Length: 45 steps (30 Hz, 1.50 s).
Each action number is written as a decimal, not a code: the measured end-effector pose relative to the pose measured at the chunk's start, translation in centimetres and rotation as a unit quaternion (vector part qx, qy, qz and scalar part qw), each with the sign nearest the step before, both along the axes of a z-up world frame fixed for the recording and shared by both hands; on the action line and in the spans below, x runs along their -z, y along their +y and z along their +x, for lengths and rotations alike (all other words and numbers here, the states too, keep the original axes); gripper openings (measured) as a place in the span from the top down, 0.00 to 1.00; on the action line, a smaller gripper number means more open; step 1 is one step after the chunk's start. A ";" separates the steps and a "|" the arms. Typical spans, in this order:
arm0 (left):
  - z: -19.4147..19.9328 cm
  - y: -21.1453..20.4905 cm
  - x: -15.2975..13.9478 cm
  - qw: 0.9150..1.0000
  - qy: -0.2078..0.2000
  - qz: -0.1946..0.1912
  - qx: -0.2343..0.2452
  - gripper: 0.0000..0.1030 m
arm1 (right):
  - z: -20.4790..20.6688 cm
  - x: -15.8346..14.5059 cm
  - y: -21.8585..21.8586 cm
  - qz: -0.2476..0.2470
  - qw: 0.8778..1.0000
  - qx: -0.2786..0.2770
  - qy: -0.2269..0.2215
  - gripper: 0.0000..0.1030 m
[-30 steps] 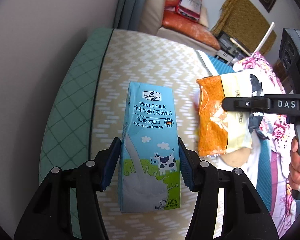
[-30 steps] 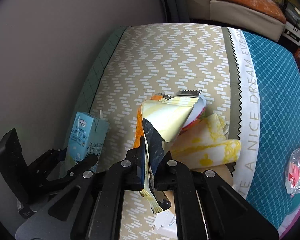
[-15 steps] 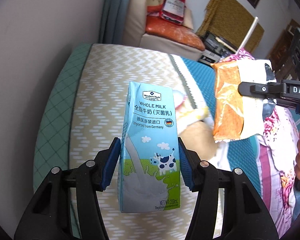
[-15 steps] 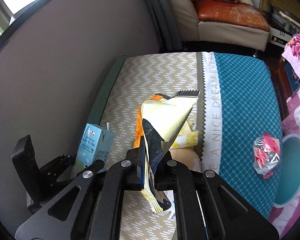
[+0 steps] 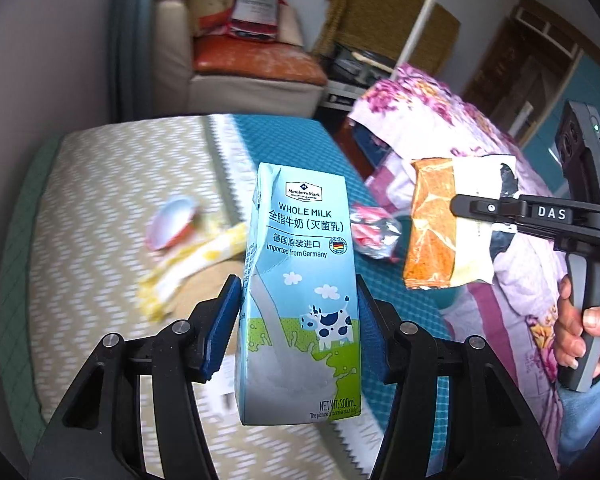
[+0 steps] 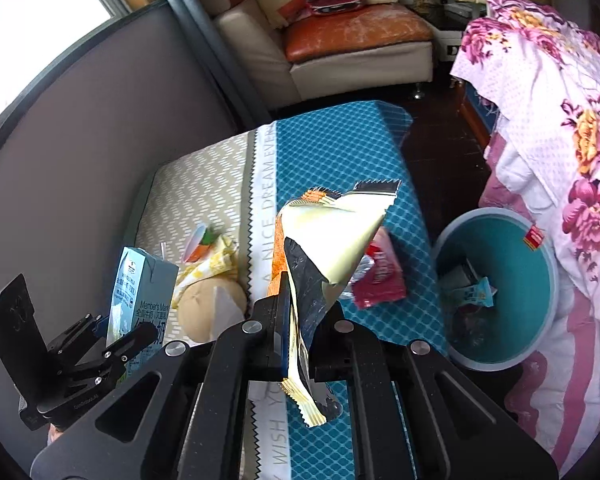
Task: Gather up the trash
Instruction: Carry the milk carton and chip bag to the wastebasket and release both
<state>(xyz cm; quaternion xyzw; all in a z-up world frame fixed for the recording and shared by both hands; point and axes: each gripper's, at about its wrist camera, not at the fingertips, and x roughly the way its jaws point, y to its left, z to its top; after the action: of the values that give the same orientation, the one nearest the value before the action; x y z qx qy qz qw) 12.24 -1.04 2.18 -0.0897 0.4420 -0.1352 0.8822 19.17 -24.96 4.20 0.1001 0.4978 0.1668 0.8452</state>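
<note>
My left gripper (image 5: 298,320) is shut on a light blue milk carton (image 5: 300,280) and holds it upright above the table; the carton also shows in the right wrist view (image 6: 140,292). My right gripper (image 6: 300,320) is shut on an orange and cream snack wrapper (image 6: 324,248), lifted above the table's blue side; the wrapper also shows in the left wrist view (image 5: 444,236). A teal trash bin (image 6: 500,288) with some trash in it stands on the floor to the right of the table.
On the table lie a red foil wrapper (image 6: 376,276), a yellow wrapper (image 5: 192,260), a small red and white cup (image 5: 168,228) and a tan bun (image 6: 208,308). A floral quilt (image 6: 560,128) lies right of the bin. A sofa (image 6: 340,40) stands behind.
Both grippers have risen and swung right with their loads. The trash bin and the floral quilt have come into view.
</note>
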 end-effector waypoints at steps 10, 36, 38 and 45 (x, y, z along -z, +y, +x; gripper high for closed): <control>4.3 -10.6 1.1 0.997 0.019 0.019 0.073 0.45 | 0.0 2.3 -10.5 0.017 0.997 0.076 0.008 0.94; 11.9 -26.9 6.8 0.980 0.071 0.074 0.171 0.45 | 1.7 8.7 -24.3 0.037 0.981 0.185 0.039 0.94; 12.2 -27.2 7.2 0.979 0.076 0.075 0.172 0.45 | 1.8 9.0 -24.6 0.038 0.981 0.188 0.040 0.94; 12.3 -28.5 8.2 0.977 0.091 0.073 0.179 0.42 | 1.5 9.3 -25.4 0.032 0.980 0.192 0.043 0.94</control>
<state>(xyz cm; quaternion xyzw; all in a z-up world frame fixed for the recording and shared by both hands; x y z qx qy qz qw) 24.56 -29.53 -6.01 0.0438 0.5378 -0.2495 0.8041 20.70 -50.39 -5.12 0.2285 0.4996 0.0128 0.8355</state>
